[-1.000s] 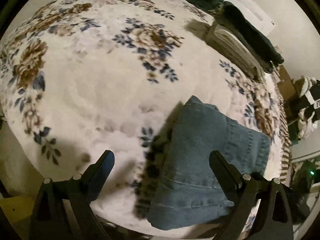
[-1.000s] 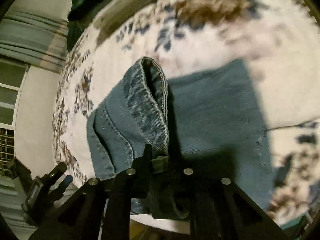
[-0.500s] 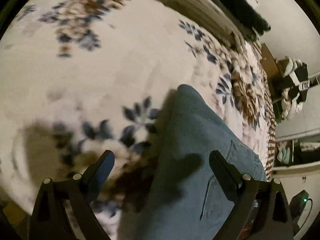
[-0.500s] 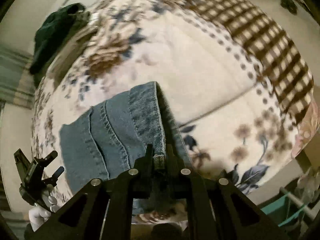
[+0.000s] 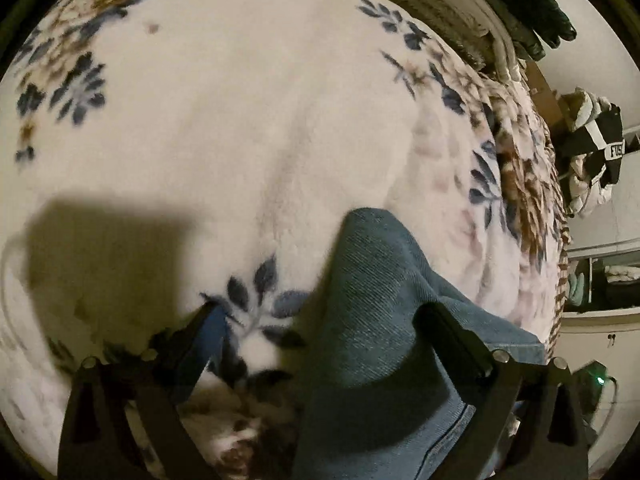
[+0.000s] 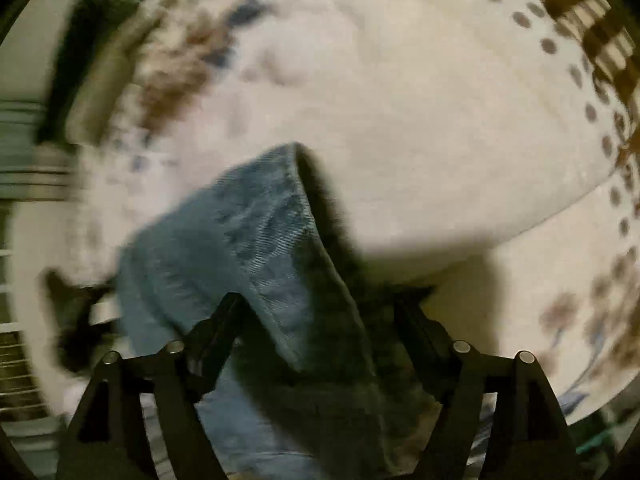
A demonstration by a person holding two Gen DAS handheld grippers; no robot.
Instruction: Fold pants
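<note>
Jaws of right gripper (image 6: 316, 300) stand wide apart, having just been opening, with the raised denim fold between them but no pad pressing on it, so it reads as a release. Left gripper (image 5: 316, 312) is spread wide too, holding nothing; its right finger (image 5: 452, 332) hovers over the cloth, its left over bare bedding. Pants (image 5: 384, 320) lie folded on the bed, near the edge closest to both cameras. Likely reason for the open jaws: the fold is laid and both tools are free to regrip or press flat (my judgement). Denim is mid-blue, twill-ribbed, thick, with a stitched hem that stands up stiff. Blanket (image 5: 248, 128) is plush cream fleece, blue-brown floral print, checked border at its far edge.
</note>
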